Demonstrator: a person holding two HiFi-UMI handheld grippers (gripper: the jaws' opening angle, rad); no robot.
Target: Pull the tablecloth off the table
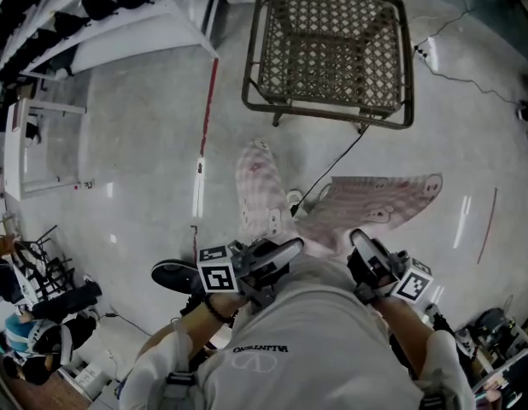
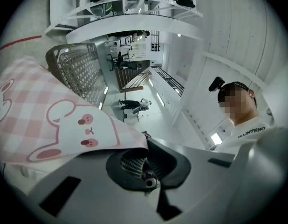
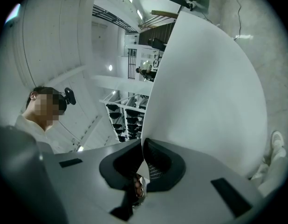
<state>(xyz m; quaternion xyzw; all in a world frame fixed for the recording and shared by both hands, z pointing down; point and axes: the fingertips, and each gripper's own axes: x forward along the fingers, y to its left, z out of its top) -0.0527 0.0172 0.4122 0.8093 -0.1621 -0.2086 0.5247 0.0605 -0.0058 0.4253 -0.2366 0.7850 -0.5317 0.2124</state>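
The pink checked tablecloth [image 1: 354, 203] with bunny prints hangs off the table, between my two grippers and above the floor, with one flap [image 1: 261, 186] trailing to the left. My left gripper [image 1: 285, 249] is shut on one edge of it, and its bunny print [image 2: 51, 120] fills the left gripper view, pinched at the jaws [image 2: 143, 149]. My right gripper [image 1: 360, 241] is shut on another edge; the cloth's pale underside [image 3: 209, 87] rises from its jaws [image 3: 143, 156]. Both grippers are close to my chest. The brown lattice-top table [image 1: 332, 49] stands bare farther ahead.
A black cable [image 1: 337, 165] runs across the grey floor from the table toward my feet. My black shoe [image 1: 174, 274] is at the left. A red floor line [image 1: 211, 92] and white shelving [image 1: 119, 15] lie at the upper left. Equipment clutters both lower corners.
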